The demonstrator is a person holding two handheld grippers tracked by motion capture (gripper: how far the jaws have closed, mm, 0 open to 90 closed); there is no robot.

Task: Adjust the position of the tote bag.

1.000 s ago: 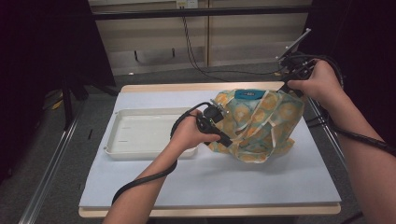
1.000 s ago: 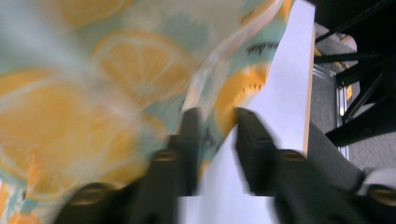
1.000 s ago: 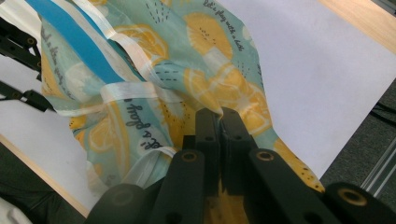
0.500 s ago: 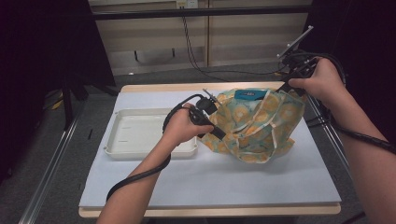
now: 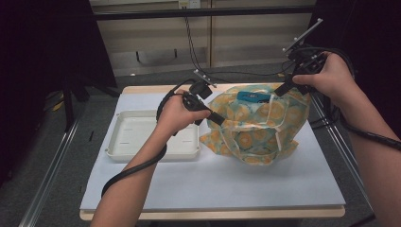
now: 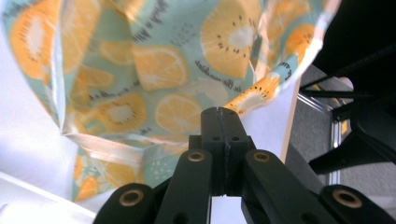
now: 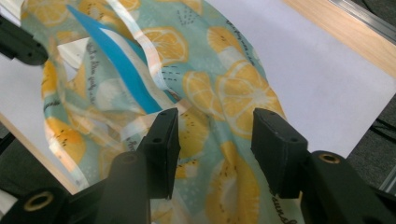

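A teal plastic bag (image 5: 257,125) printed with orange slices stands crumpled on the white table cover, right of centre. A blue flat item (image 5: 253,97) shows at its top. My left gripper (image 5: 221,120) is shut on the bag's left edge and holds it up; in the left gripper view the jaws (image 6: 224,116) are pressed together with the bag (image 6: 159,70) hanging beyond them. My right gripper (image 5: 279,90) hovers at the bag's upper right corner. Its jaws (image 7: 217,135) stand wide apart over the bag (image 7: 224,93), near the blue item (image 7: 116,60).
A shallow white tray (image 5: 142,142) lies left of the bag, under my left forearm. The white cover (image 5: 213,184) stretches bare toward the front edge. Metal rails run along both table sides, and black cables trail from both grippers.
My left gripper has risen and drawn back to the left with the bag's edge, so the bag's left side stands taller. The right gripper has barely shifted.
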